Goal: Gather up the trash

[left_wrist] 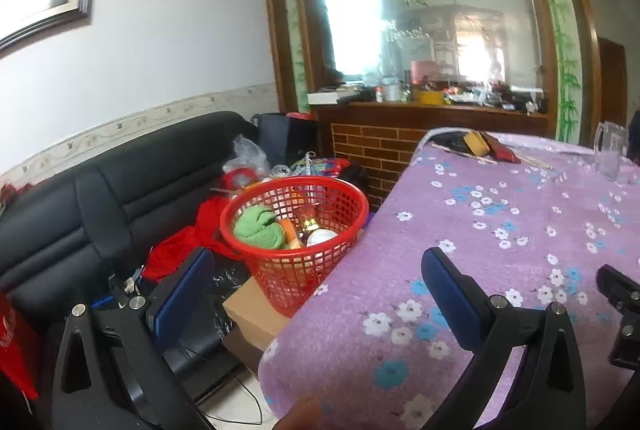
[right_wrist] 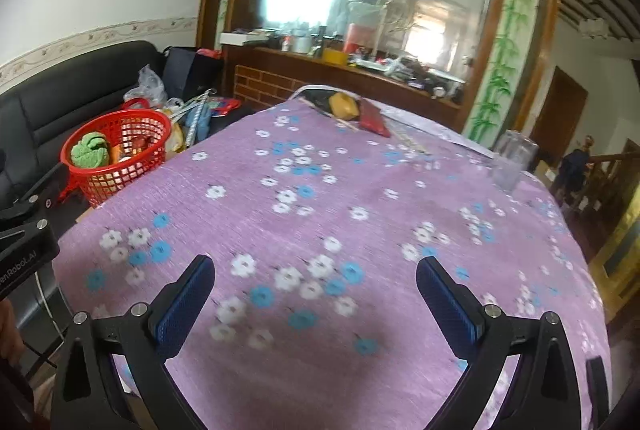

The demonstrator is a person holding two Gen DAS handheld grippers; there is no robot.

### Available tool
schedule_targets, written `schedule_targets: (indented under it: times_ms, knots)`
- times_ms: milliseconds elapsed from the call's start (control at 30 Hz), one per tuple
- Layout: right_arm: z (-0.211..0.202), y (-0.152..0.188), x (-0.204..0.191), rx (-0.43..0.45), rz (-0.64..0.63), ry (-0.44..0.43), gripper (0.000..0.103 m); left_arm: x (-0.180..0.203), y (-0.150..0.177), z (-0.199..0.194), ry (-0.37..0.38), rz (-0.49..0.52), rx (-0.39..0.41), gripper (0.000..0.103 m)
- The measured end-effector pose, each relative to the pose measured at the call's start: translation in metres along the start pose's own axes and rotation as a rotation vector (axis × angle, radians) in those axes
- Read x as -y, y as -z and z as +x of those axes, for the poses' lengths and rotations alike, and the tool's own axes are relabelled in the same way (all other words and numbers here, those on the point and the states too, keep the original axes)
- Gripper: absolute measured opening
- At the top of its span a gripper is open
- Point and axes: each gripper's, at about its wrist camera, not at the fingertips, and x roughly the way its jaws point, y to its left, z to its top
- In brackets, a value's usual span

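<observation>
Both tongs spread wide, nothing in either. Left tongs [left_wrist: 316, 282] hang over the near-left edge of the surface [left_wrist: 500, 230], w/ the left pad [left_wrist: 184, 294] out past the edge above the sofa side. Right tongs [right_wrist: 316, 290] hover low over the purple floral cloth, aimed at the far end.

What I take for trash sits in a far-end cluster: yellow block [right_wrist: 343, 106], red packet [right_wrist: 374, 120], thin sticks [right_wrist: 340, 122] lying roughly left-right across my line of approach. All straight ahead of the right tongs, well apart (a long reach). Right hand looks nearer and better lined up, I think; left one points more at the red basket [left_wrist: 296, 230], off the left edge, already holding a green cloth [left_wrist: 258, 228] etc. Clear glass [right_wrist: 512, 162] stands far right; I'd steer clear of it.
</observation>
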Motion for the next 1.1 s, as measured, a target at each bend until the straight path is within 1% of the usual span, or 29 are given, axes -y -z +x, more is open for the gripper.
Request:
schedule_targets:
  times_ms: [67,200,367,433,633,900,1100]
  knots:
    - [-0.009,0.003,0.004,0.015,0.009,0.02,0.102,-0.001,0.004,-0.004,-0.024,-0.012,-0.001,0.103]
    - [-0.022,0.005,0.009,0.036,0.023,0.047,0.103,0.002,0.009,-0.005,-0.038,-0.001,-0.037,0.103]
    - [-0.025,0.005,0.009,0.042,0.021,0.059,0.103,0.017,0.011,-0.008,-0.01,0.089,-0.006,0.103]
    - [-0.025,0.005,0.008,0.042,0.021,0.058,0.103,0.021,0.012,-0.006,0.005,0.106,-0.012,0.103]
    - [-0.022,0.005,0.007,0.031,0.017,0.06,0.103,0.027,0.017,-0.001,0.036,0.129,-0.05,0.103]
    - [-0.019,0.004,0.006,0.026,0.012,0.066,0.103,0.029,0.02,0.001,0.05,0.132,-0.062,0.103]
    - [-0.015,0.005,0.004,0.013,0.006,0.06,0.103,0.026,0.021,0.003,0.047,0.125,-0.067,0.103]
